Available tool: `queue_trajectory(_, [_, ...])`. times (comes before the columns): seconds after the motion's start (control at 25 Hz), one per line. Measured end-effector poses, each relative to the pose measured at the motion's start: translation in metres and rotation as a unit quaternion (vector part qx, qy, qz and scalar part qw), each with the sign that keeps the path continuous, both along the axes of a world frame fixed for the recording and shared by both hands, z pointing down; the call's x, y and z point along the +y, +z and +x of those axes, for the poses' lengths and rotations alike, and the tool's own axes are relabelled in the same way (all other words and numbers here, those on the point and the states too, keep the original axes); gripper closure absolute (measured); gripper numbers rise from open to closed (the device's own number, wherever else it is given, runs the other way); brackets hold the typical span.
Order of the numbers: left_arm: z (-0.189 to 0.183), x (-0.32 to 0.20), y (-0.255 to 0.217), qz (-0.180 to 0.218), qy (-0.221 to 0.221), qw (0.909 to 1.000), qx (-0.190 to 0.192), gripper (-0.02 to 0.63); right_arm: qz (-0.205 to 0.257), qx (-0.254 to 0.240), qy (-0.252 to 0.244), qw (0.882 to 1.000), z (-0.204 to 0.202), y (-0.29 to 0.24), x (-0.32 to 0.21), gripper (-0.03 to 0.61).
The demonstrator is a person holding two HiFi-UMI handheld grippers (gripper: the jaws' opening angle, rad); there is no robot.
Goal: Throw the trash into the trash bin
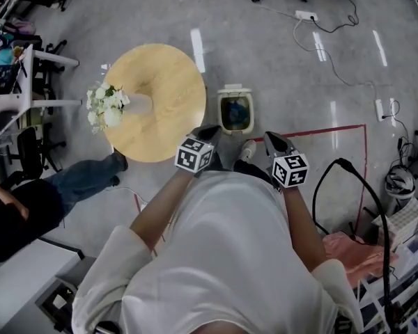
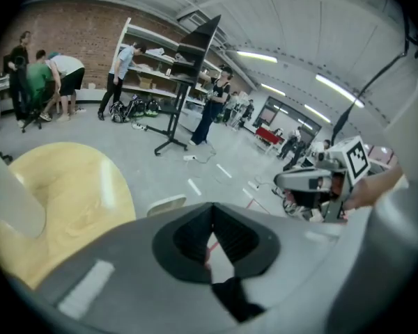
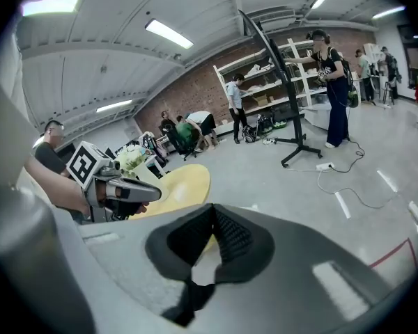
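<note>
ahead of both closed jaws stands the trash bin [image 1: 235, 91]

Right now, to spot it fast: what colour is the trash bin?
Trash bin: cream shell, blue inside; shows best in head view.

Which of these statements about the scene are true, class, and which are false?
1. The left gripper and right gripper are both shut and empty. True.
2. The white flowers stand on the grey floor. False: they stand on the round pale wooden table.
3. The small cream trash bin stands on the floor beside that table. True.
4. The bin's lid is closed. False: it is open, showing a blue inside.
</note>
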State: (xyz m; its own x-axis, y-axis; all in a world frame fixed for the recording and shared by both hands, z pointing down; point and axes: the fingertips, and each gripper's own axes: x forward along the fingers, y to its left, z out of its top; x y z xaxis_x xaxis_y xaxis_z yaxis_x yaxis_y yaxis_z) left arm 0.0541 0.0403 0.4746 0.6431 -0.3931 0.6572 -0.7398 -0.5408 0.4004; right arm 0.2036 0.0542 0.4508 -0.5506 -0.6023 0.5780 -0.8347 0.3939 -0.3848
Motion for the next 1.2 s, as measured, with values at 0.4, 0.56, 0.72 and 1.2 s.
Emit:
queue_trajectory(0.4, [-0.012, -0.022, -0.041, 0.047, -0.011, 0.9986, 0.021, 0.606, 0.035, -0.003, -0.003, 0.999, -0.029, -0.026, -0.012, 0.583])
queue_trajectory(0.56, [-0.013, -0.027, -0.048, 0.047, -0.005, 0.9986, 0.024, 0.606, 0.044, 0.002, -0.010, 0.999, -0.035, -0.034, -0.018, 0.583])
queue_trajectory(0.72, [-0.013, -0.028, -0.049, 0.045, 0.002, 0.9987, 0.023, 0.606, 0.045, 0.009, -0.012, 0.999, -0.033, -0.036, -0.021, 0.583])
queue_trajectory(1.2, [-0.006, -0.036, -0.057, 0.053, 0.008, 0.9980, 0.032, 0.607, 0.046, 0.005, -0.017, 0.999, -0.038, -0.038, -0.029, 0.583])
